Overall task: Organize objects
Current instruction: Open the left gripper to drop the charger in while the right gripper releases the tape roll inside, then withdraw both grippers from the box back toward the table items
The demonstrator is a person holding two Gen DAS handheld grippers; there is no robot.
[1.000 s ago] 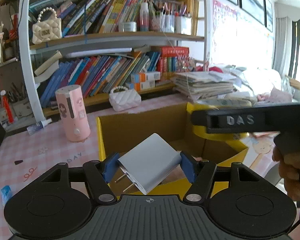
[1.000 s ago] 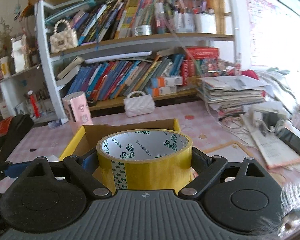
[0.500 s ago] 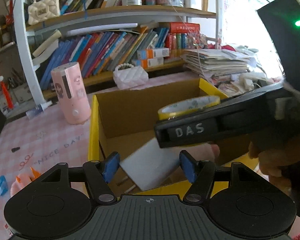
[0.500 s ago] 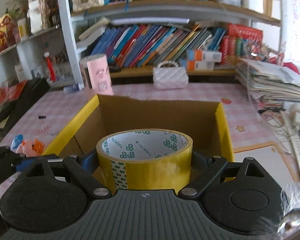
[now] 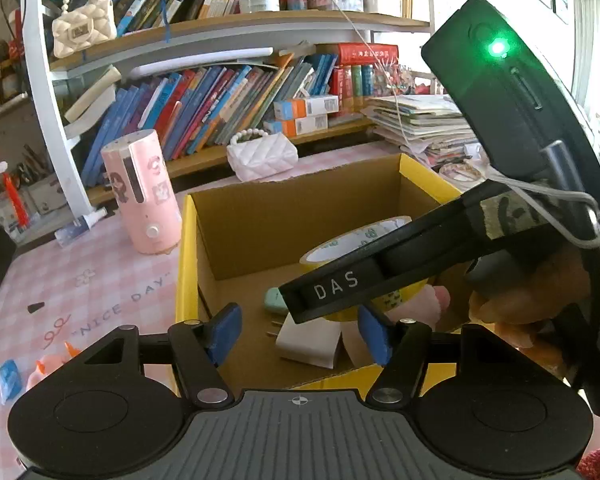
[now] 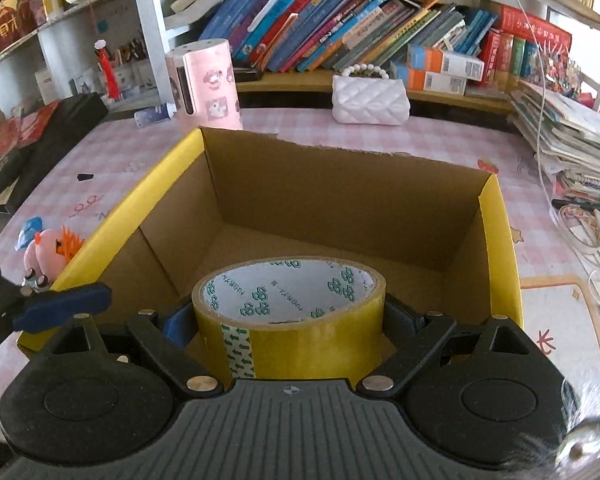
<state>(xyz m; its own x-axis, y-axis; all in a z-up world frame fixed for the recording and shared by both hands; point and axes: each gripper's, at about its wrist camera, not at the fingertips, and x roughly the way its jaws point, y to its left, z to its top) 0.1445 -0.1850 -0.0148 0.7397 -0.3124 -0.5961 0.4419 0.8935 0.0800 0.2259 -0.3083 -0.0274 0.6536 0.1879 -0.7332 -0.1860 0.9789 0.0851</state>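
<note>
A yellow-rimmed cardboard box (image 5: 188,256) (image 6: 500,216) stands on the pink checked table. My left gripper (image 5: 300,334) is open and empty above the box's near edge. A white plug charger (image 5: 310,340) lies on the box floor below it, beside a mint green item (image 5: 274,299) and a pink soft object (image 5: 420,308). My right gripper (image 6: 288,320) is shut on a roll of yellow tape (image 6: 288,308) and holds it inside the box; the roll also shows in the left wrist view (image 5: 340,246), partly behind the right gripper's body.
A pink cylinder (image 5: 142,196) (image 6: 204,84) and a white quilted purse (image 5: 262,154) (image 6: 370,98) stand behind the box. A pink and orange toy (image 6: 50,250) and a blue item (image 5: 8,374) lie left of it. Bookshelves rise behind; paper stacks (image 6: 568,128) sit at the right.
My left gripper opened and let the charger drop onto the box floor. My right gripper moved forward and down into the box with the tape.
</note>
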